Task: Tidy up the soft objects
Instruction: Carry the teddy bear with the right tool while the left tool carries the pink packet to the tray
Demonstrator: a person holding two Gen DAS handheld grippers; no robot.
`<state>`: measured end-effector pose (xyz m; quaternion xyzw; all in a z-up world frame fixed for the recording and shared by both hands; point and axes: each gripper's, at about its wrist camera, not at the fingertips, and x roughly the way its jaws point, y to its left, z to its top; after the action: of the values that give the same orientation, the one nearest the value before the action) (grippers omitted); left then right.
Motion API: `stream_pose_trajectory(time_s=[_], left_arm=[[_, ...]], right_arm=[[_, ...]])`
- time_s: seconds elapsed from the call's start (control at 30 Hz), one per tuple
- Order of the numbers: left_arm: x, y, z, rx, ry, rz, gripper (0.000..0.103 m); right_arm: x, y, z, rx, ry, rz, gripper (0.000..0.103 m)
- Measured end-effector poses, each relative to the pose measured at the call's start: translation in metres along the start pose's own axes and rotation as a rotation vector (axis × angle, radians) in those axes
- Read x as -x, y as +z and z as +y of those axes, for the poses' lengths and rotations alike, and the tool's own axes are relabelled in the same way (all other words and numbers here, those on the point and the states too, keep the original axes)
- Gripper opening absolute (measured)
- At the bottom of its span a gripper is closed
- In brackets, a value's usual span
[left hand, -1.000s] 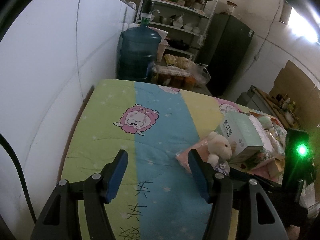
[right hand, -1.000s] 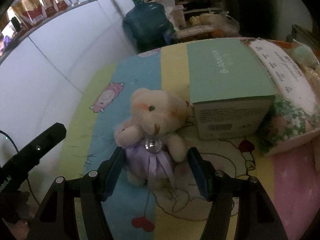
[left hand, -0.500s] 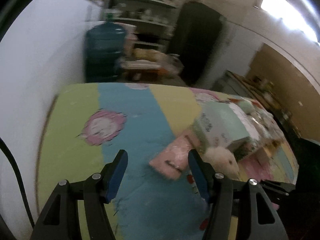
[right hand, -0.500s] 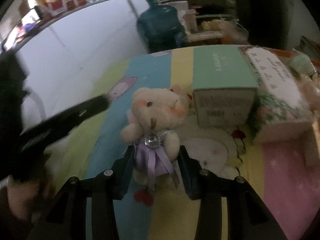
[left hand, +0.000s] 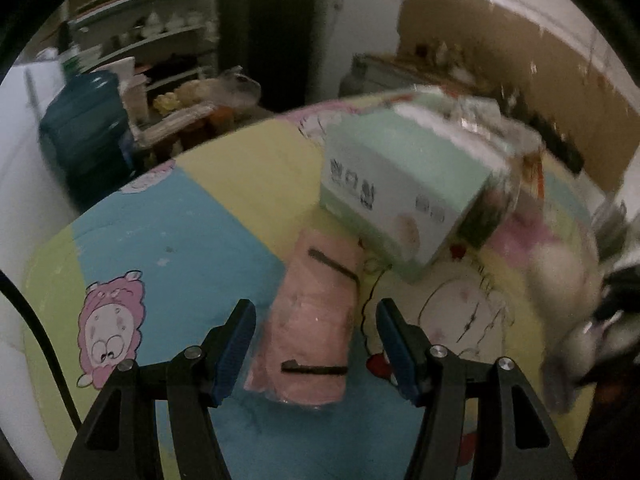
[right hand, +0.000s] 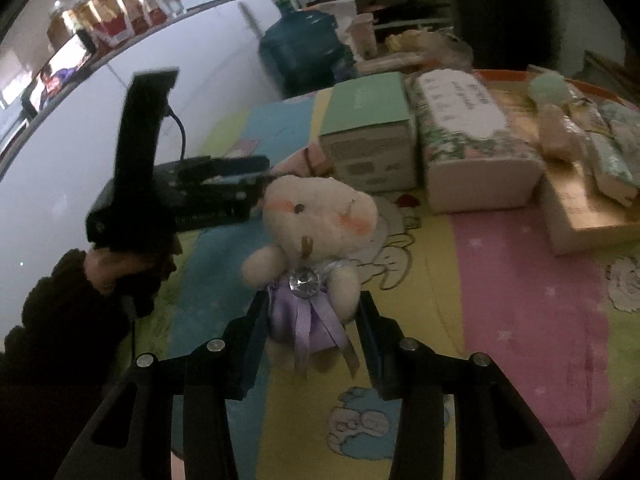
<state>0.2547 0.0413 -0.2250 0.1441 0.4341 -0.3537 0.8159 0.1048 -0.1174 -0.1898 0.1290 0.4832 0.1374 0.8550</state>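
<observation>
Cartoon-print tabletop (left hand: pixel 168 216) under everything, green box (left hand: pixel 404 200) touching the far end of a pink packet (left hand: pixel 316 316) that lies between the spread, released fingers of the left claw (left hand: pixel 316 344), small plush bear (right hand: pixel 316 248) lifted clear, clenched in the right claw (right hand: pixel 312 336).

The left gripper (left hand: pixel 316 344) has its jaws wide apart, one on each side of the pink packet (left hand: pixel 316 320) on the table (left hand: pixel 180 240). Beyond the jaws stands a green box (left hand: pixel 404 196).
</observation>
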Motion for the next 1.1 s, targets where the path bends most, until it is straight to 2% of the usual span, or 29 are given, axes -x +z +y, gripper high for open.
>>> stream_pose_trajectory(time_s=[0.1, 0.23, 0.37, 0.47, 0.57, 0.8, 0.9, 0.97, 1.1], left_arm=[[-0.006, -0.002, -0.005, -0.026, 0.023, 0.005, 0.063], [-0.005, -0.003, 0.003, 0.046, 0.016, -0.020, 0.062], [-0.005, -0.002, 0.002, 0.069, 0.035, -0.013, 0.062], [-0.005, -0.003, -0.003, 0.065, 0.092, -0.018, 0.052], [-0.002, -0.005, -0.003, 0.100, 0.088, -0.030, 0.048], [0.006, -0.014, -0.001, 0.186, 0.112, -0.053, 0.045], [0.012, -0.019, -0.003, 0.218, 0.141, -0.056, 0.045], [0.016, -0.022, -0.007, 0.230, 0.188, -0.053, 0.045], [0.032, -0.025, -0.015, 0.282, 0.221, -0.086, 0.045]], right_arm=[[0.005, 0.000, -0.005, -0.010, -0.007, -0.008, 0.045], [0.012, -0.005, -0.004, -0.010, -0.012, -0.014, 0.045], [0.016, -0.008, -0.001, -0.003, -0.015, -0.017, 0.045], [0.016, -0.005, -0.001, -0.001, -0.016, -0.018, 0.045], [0.018, -0.006, -0.001, -0.001, -0.017, -0.020, 0.045], [0.021, -0.007, 0.001, -0.003, -0.020, -0.026, 0.045], [0.025, -0.008, 0.000, -0.005, -0.020, -0.031, 0.045], [0.026, -0.009, 0.000, -0.006, -0.019, -0.034, 0.045], [0.029, -0.010, 0.000, -0.003, -0.017, -0.040, 0.045]])
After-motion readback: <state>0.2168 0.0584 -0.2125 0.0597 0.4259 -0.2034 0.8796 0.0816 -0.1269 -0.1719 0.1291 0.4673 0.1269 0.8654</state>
